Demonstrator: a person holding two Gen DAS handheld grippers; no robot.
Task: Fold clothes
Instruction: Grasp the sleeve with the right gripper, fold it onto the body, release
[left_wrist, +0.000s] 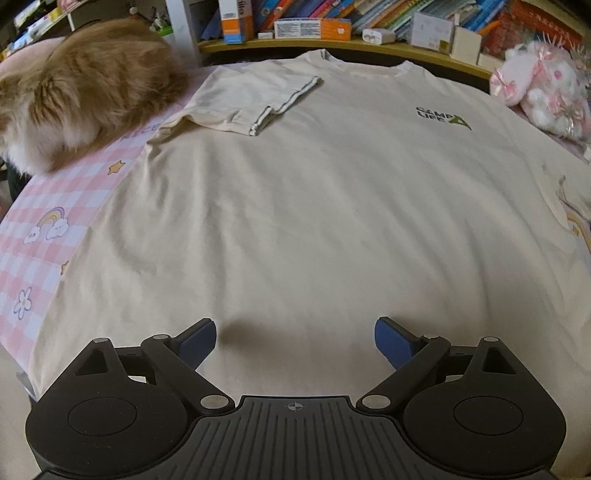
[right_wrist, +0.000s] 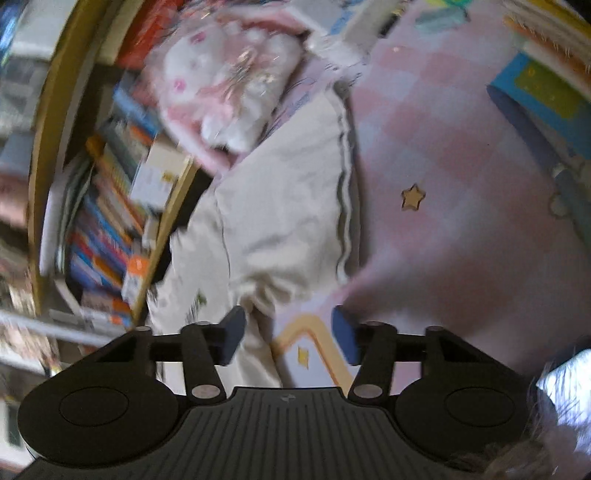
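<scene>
A pink checked sheet (left_wrist: 44, 206) covers the surface, with bookshelves (left_wrist: 332, 22) along the far edge. The cream T-shirt (left_wrist: 314, 206) lies flat across most of it, one sleeve (left_wrist: 251, 99) already folded inward. A furry orange animal (left_wrist: 85, 88) crowds the far left corner; a pink plush toy (left_wrist: 546, 88) sits at the far right. The left hand-held gripper (left_wrist: 295, 341) hovers spread over the shirt's near hem. The right hand-held gripper (right_wrist: 288, 336), blurred, stands partly spread, apparently around the other sleeve's (right_wrist: 288, 206) edge, with bare sheet beside it.
</scene>
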